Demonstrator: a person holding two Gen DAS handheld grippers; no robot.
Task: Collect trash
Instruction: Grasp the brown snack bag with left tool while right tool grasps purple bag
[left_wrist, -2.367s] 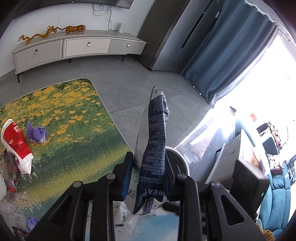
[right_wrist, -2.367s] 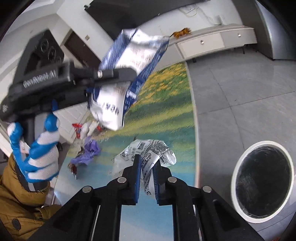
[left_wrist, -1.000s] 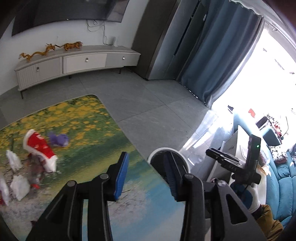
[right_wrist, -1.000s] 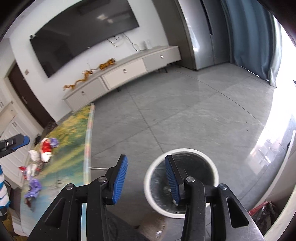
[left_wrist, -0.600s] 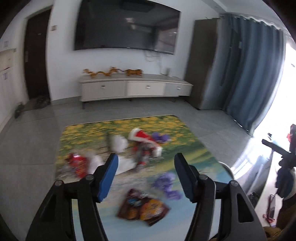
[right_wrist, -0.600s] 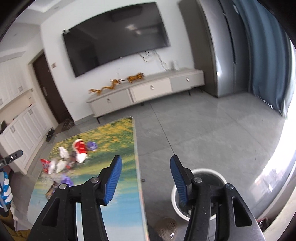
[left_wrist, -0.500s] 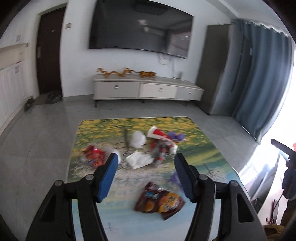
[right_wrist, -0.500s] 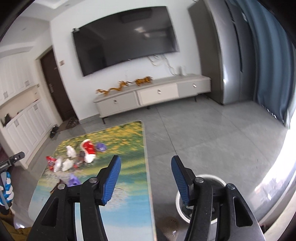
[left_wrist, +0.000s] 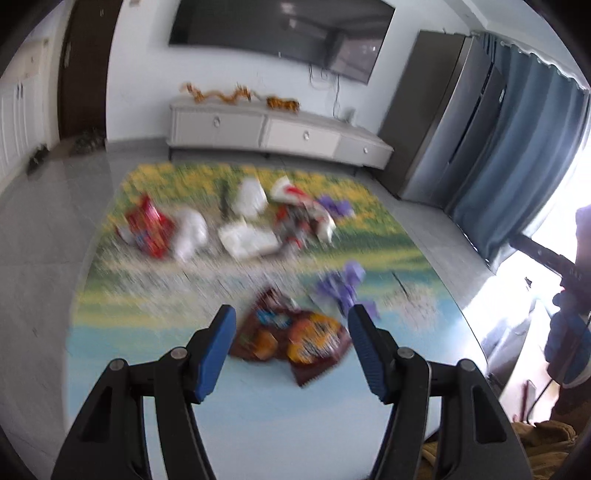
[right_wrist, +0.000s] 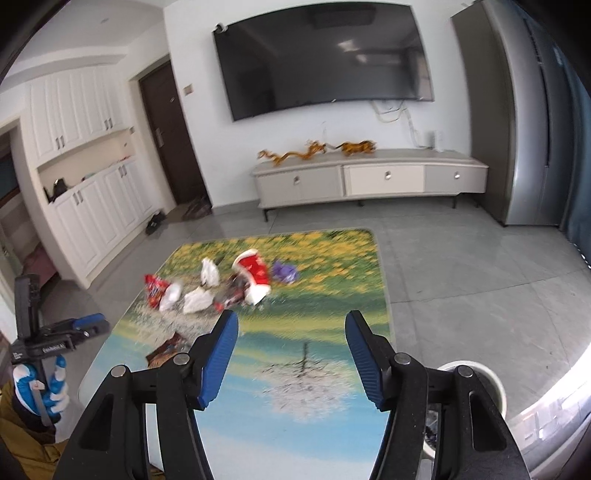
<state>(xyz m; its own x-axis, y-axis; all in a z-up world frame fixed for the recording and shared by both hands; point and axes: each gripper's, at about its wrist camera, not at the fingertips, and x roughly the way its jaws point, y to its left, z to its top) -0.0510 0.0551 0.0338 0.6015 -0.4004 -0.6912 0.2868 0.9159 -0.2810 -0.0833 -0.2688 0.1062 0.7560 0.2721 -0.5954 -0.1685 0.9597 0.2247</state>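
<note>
Trash lies scattered on the landscape-print table (left_wrist: 258, 413). My left gripper (left_wrist: 290, 317) hangs open and empty just above a brown snack bag (left_wrist: 291, 339), with a purple wrapper (left_wrist: 347, 284) to its right. Farther back lie a red bag (left_wrist: 149, 229), white bags (left_wrist: 247, 240) and a red-and-white bag (left_wrist: 299, 206). My right gripper (right_wrist: 291, 319) is open and empty over the table's near right part, well short of the red-and-white bag (right_wrist: 255, 277). The white round bin (right_wrist: 476, 376) stands on the floor at the table's right corner.
A gloved hand (right_wrist: 40, 387) holds the left gripper at the table's left edge. A low TV cabinet (right_wrist: 369, 181) stands under a wall TV beyond the table. White cupboards (right_wrist: 92, 206) line the left wall, blue curtains (left_wrist: 517, 147) the right. Grey tiled floor surrounds the table.
Both grippers let go of their wrappers near the bin, then swung back to face the table with wider jaws. The left has dropped closer to the brown snack bag.
</note>
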